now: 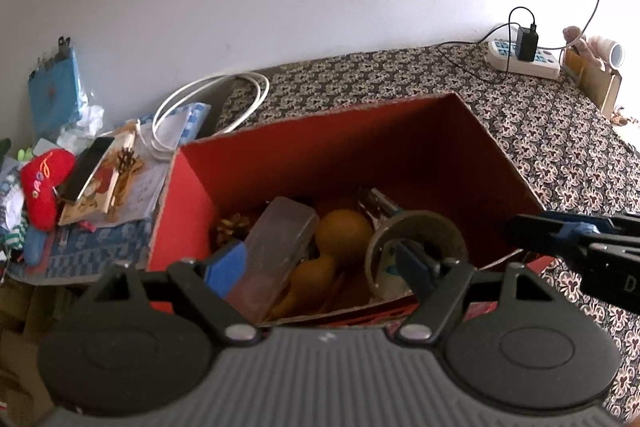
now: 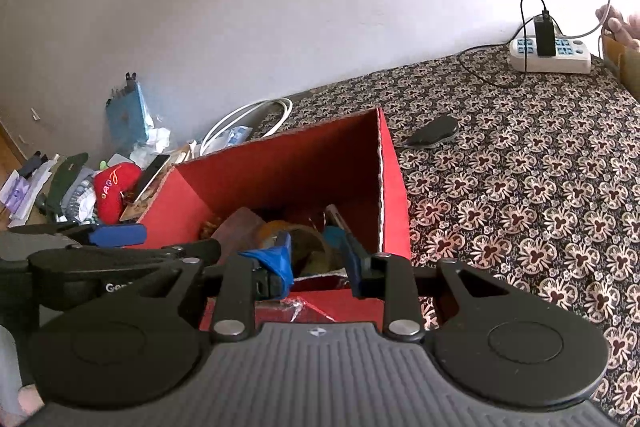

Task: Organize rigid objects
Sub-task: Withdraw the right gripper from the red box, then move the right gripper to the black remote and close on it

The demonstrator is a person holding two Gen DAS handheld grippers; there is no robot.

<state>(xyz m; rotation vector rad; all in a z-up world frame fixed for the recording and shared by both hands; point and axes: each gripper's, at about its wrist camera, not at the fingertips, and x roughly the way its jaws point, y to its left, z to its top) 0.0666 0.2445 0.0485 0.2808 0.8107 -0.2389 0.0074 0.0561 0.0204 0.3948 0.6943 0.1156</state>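
Task looks well along, judging by contents: red box (image 1: 400,147) mid-frame already holds several rigid items.

In box, left wrist view:
- clear case (image 1: 276,247), tilted, lower centre
- gourd (image 1: 340,239), orange-brown, just right of case, touching it
- tape roll (image 1: 416,239), right of gourd, leaning on the near right wall
- pine cone (image 1: 232,227), back left corner, partly hidden behind case
- metal thing (image 1: 376,203) behind gourd; too hidden to name

Box not full; the upper walls are bare.

Left to do, prob.: clutter pile at mid-left of frame, beside box. Phone (image 1: 86,167) lies tilted on a card (image 1: 96,195), second pine cone (image 1: 128,159) on same pile, red plush (image 1: 44,183) at far left (soft, likely not for box). White cable (image 1: 208,103) coiled behind pile. In right wrist view, a dark flat object (image 2: 434,131) sits on patterned cloth (image 2: 520,187) right of box, well apart from it; can't tell what it is. Power strip (image 2: 550,55) upper right, charger plugged in; prob. stays.

Left gripper (image 1: 320,267): fingers spread wide, nothing held, hovering above near edge of box.

Right gripper (image 2: 318,259): fingers apart, narrower gap, empty, over near right corner of box.
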